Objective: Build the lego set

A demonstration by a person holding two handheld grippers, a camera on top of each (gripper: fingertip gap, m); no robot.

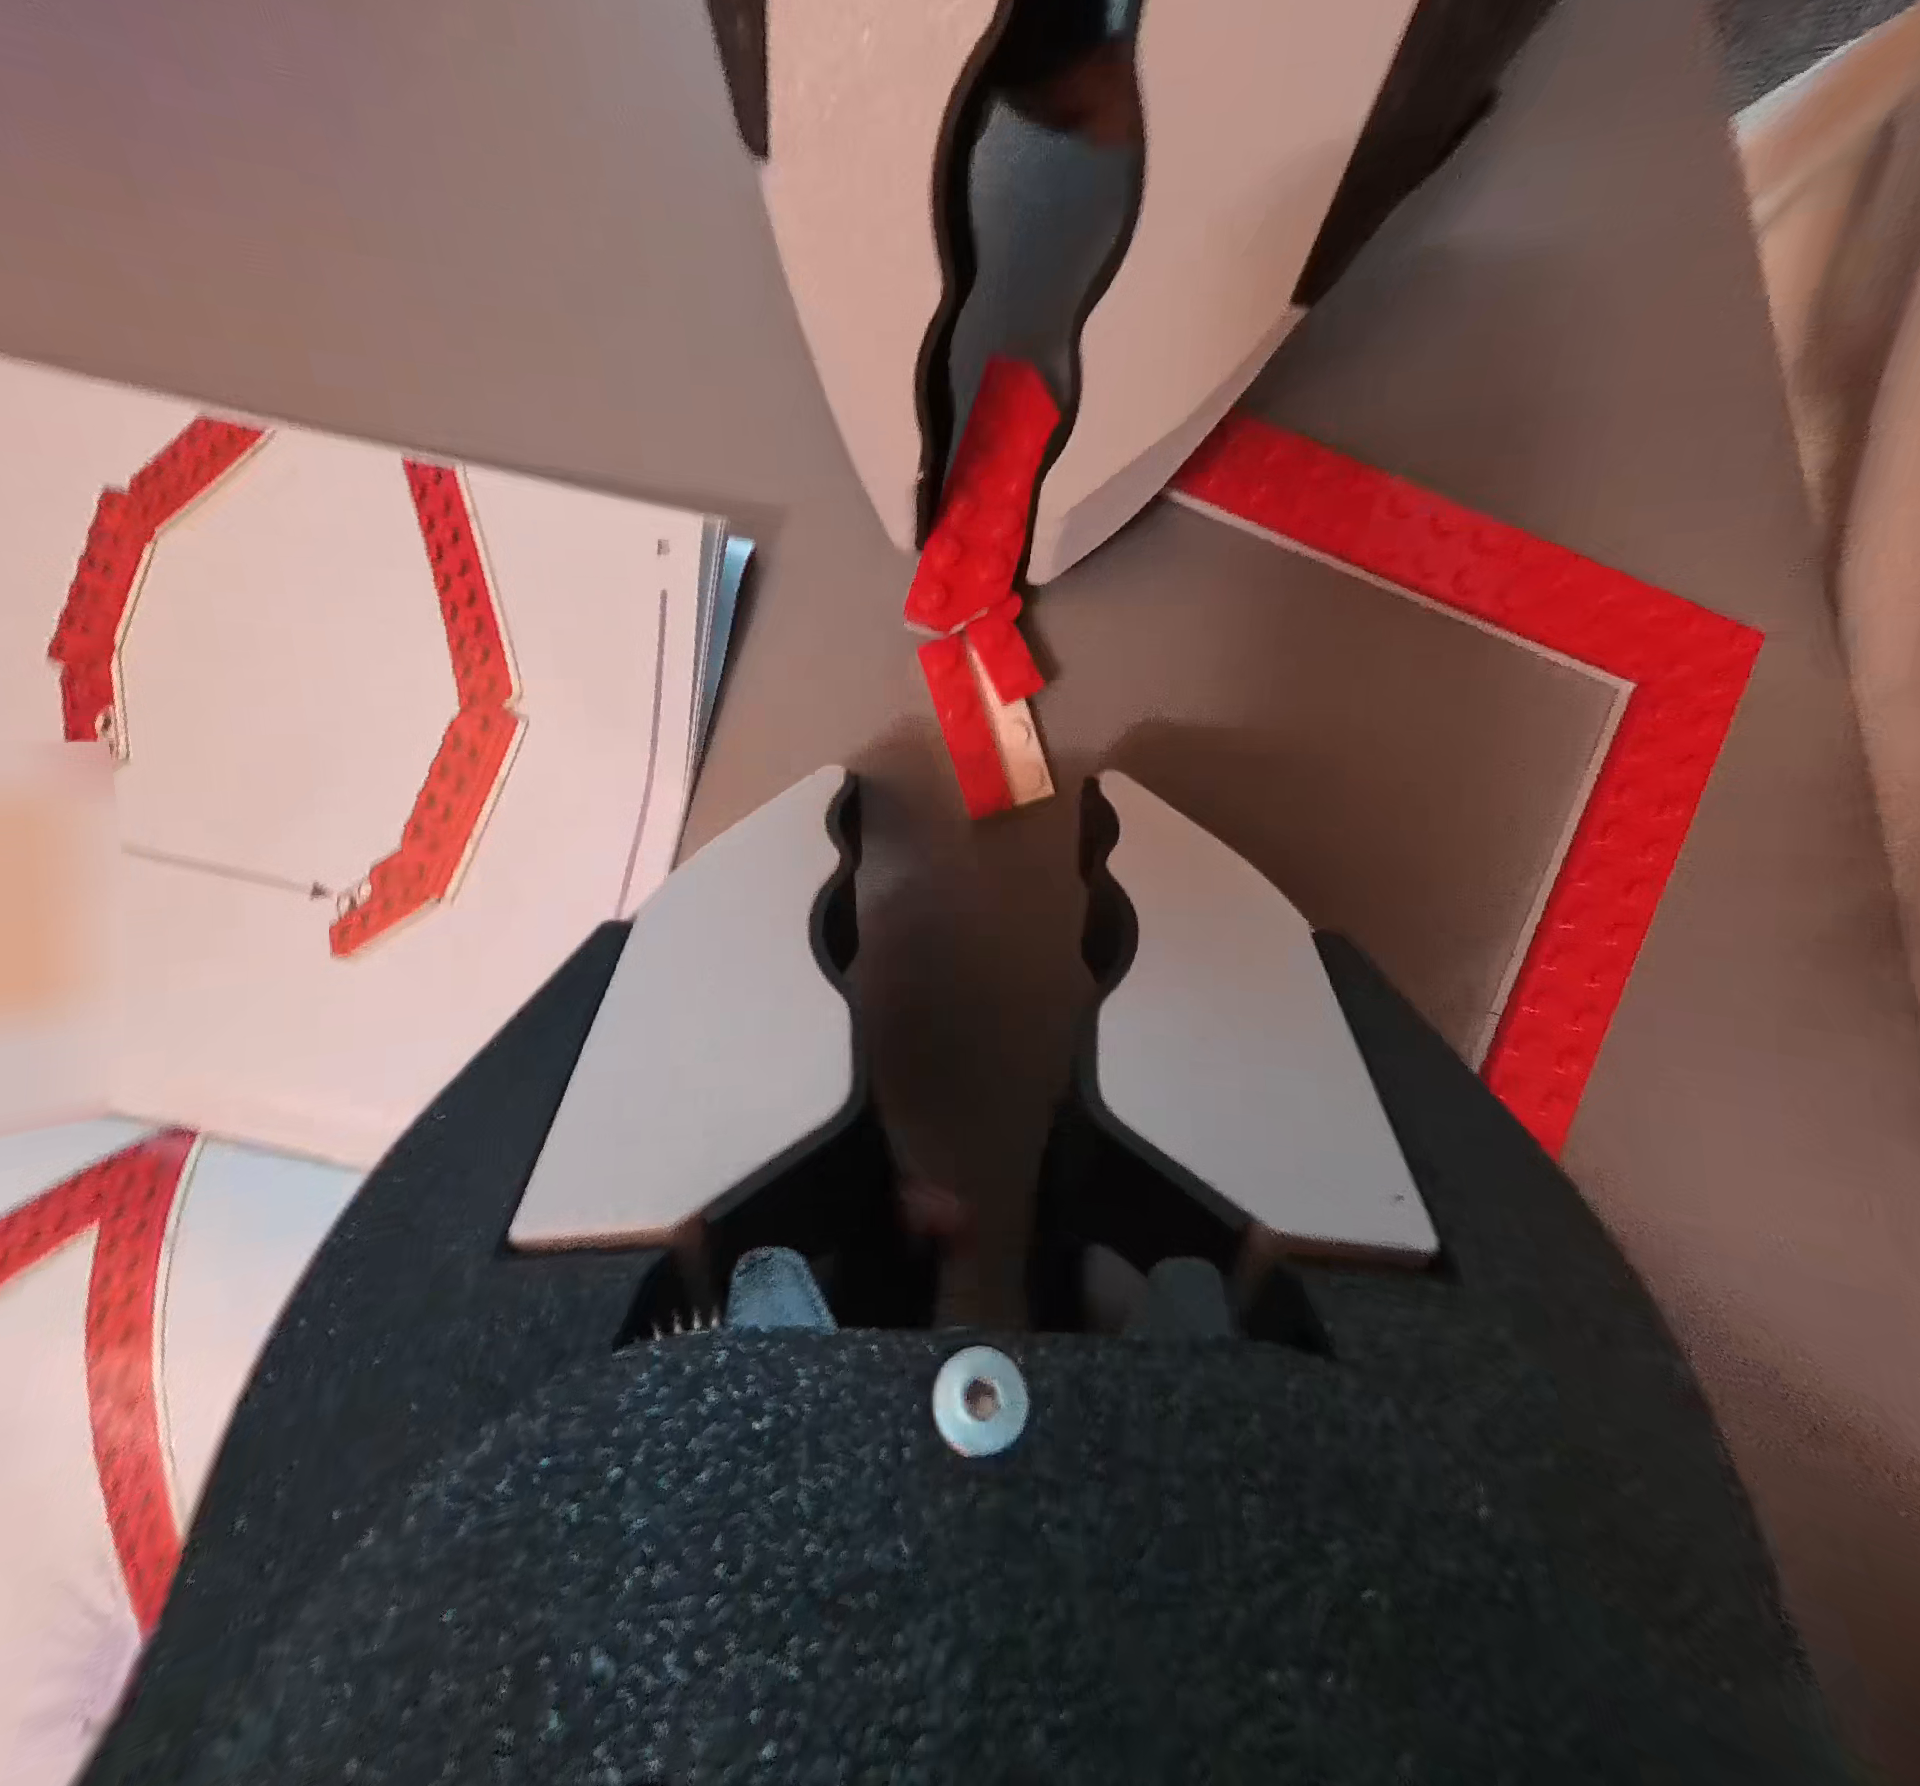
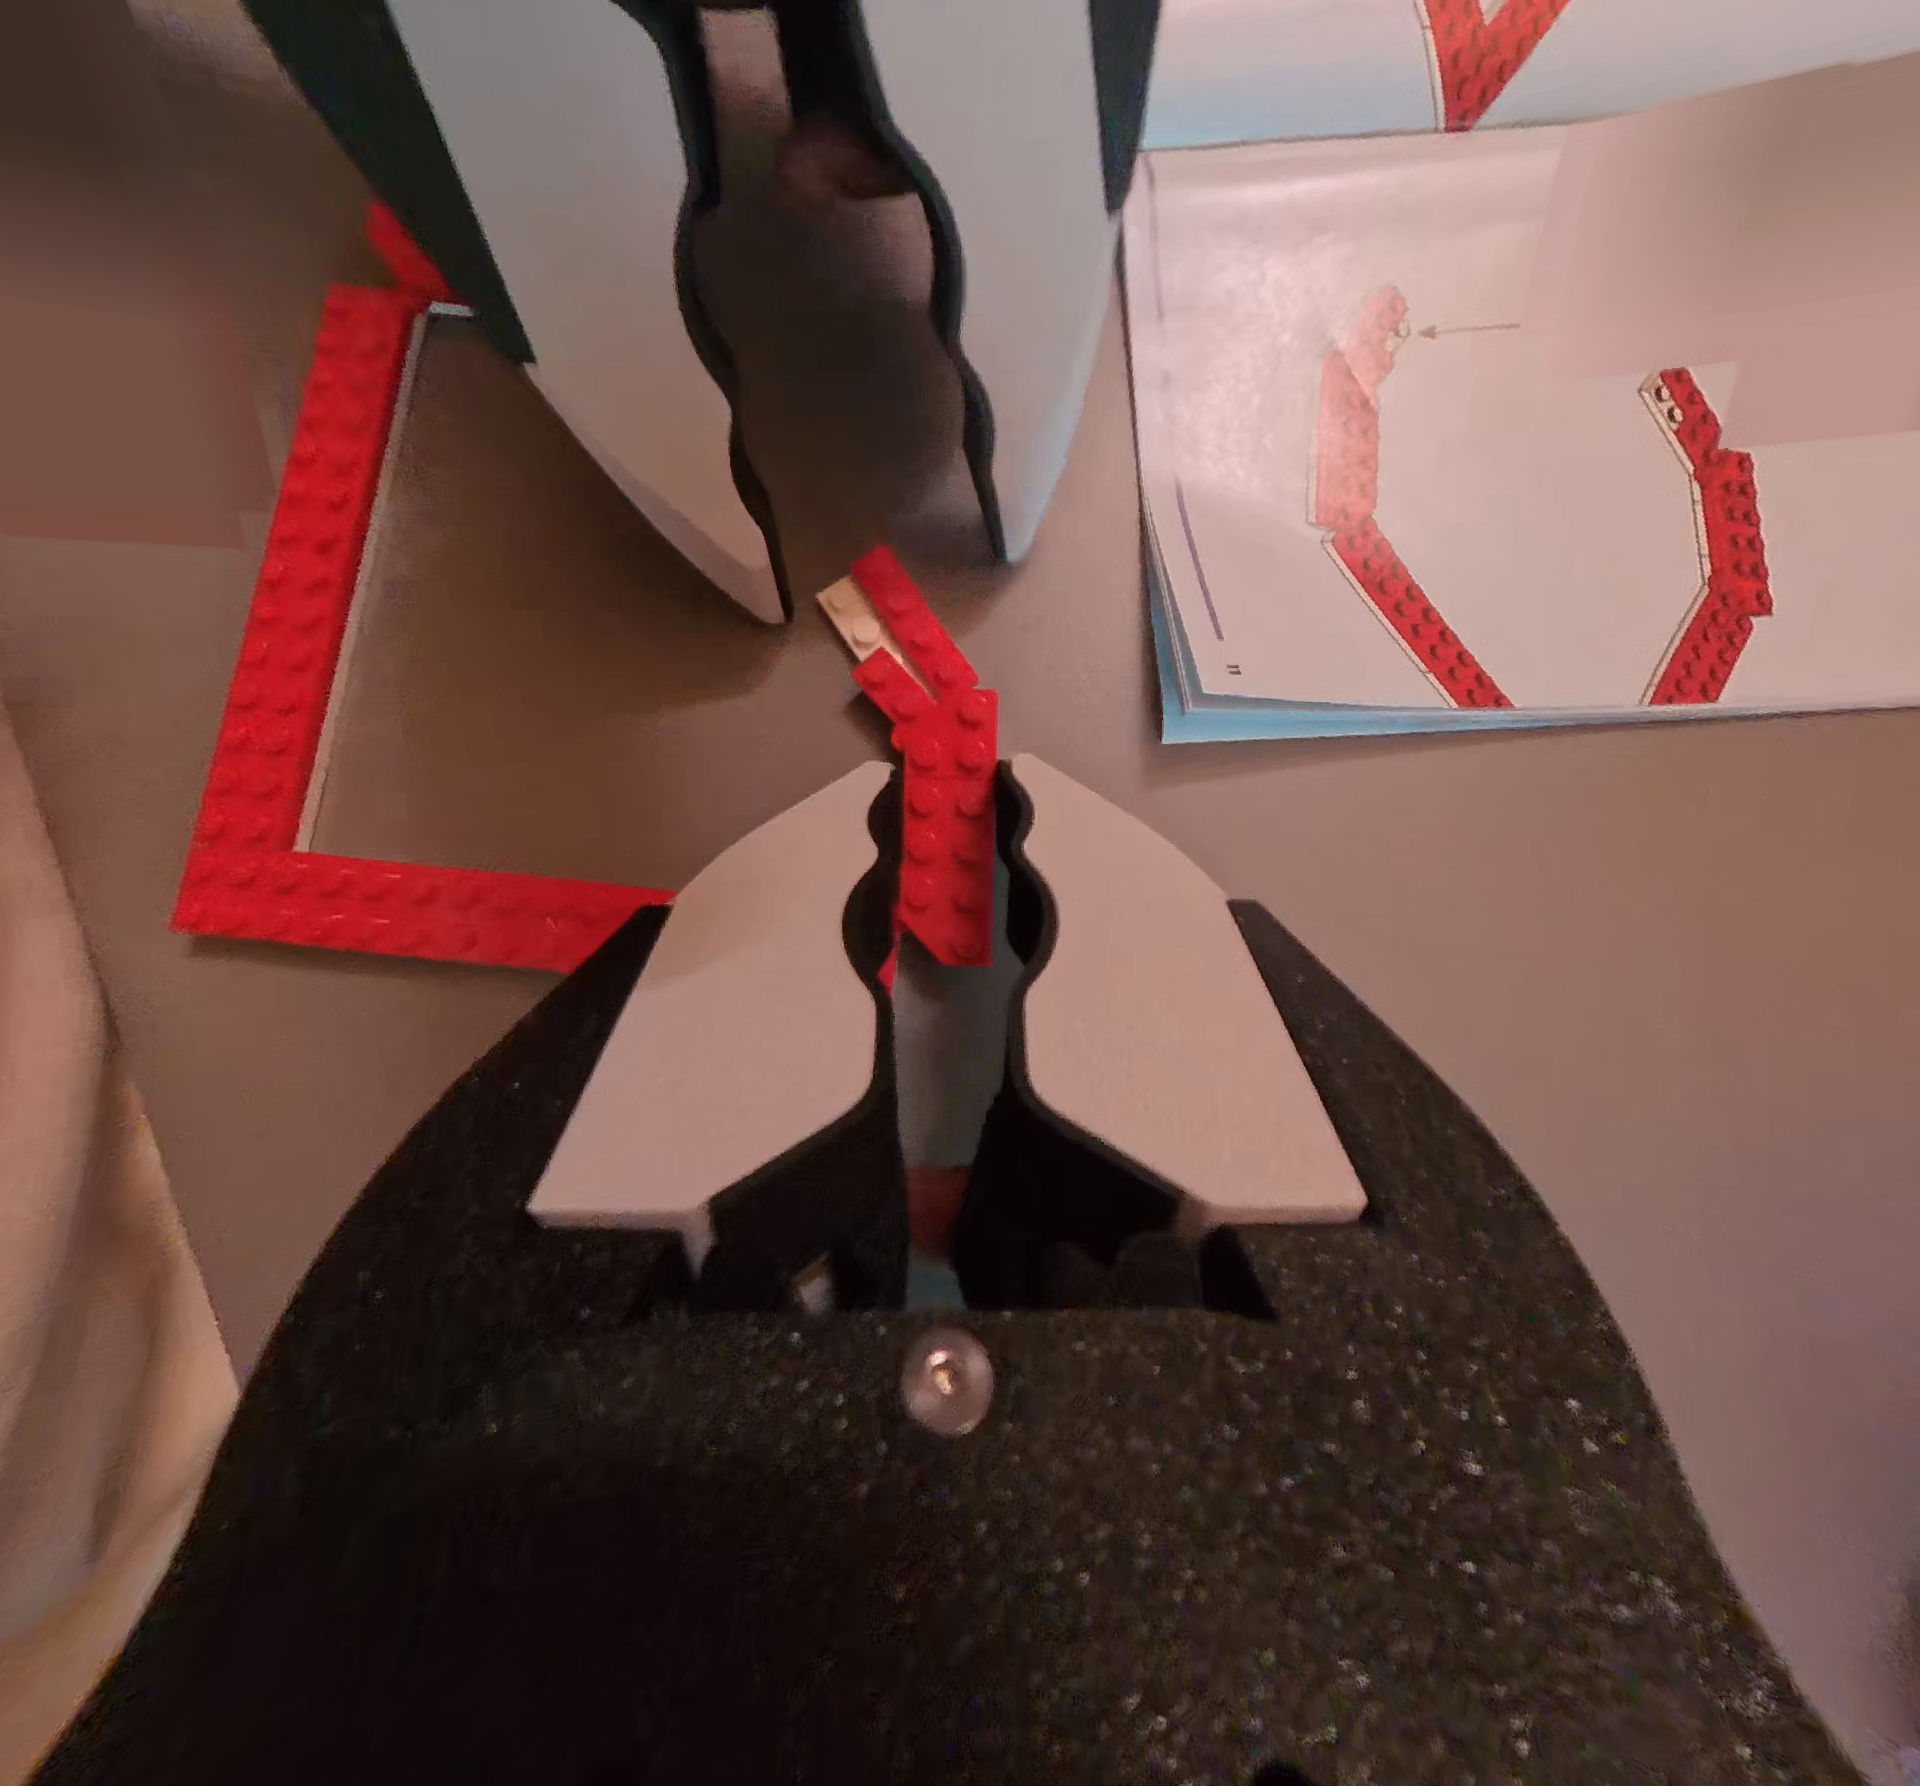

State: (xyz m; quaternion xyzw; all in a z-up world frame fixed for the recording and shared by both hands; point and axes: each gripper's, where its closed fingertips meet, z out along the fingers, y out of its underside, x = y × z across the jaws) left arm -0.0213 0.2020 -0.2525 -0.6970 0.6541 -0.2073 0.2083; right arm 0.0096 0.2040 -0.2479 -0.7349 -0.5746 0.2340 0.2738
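Right wrist view, right tongs (image 2: 945, 775) clenching red plate strip (image 2: 948, 832) (rear hidden), left tongs (image 1: 966, 786) released.

The only printed matter is the open instruction booklet (image 2: 1455, 489) lying on the worktop (image 2: 1455, 905). Its pages carry coloured build diagrams with arrows, and a small dark mark, seemingly a page number, sits near the lower corner of the page in the right wrist view. The red lego pieces (image 2: 945, 801) bear no writing that can be read.
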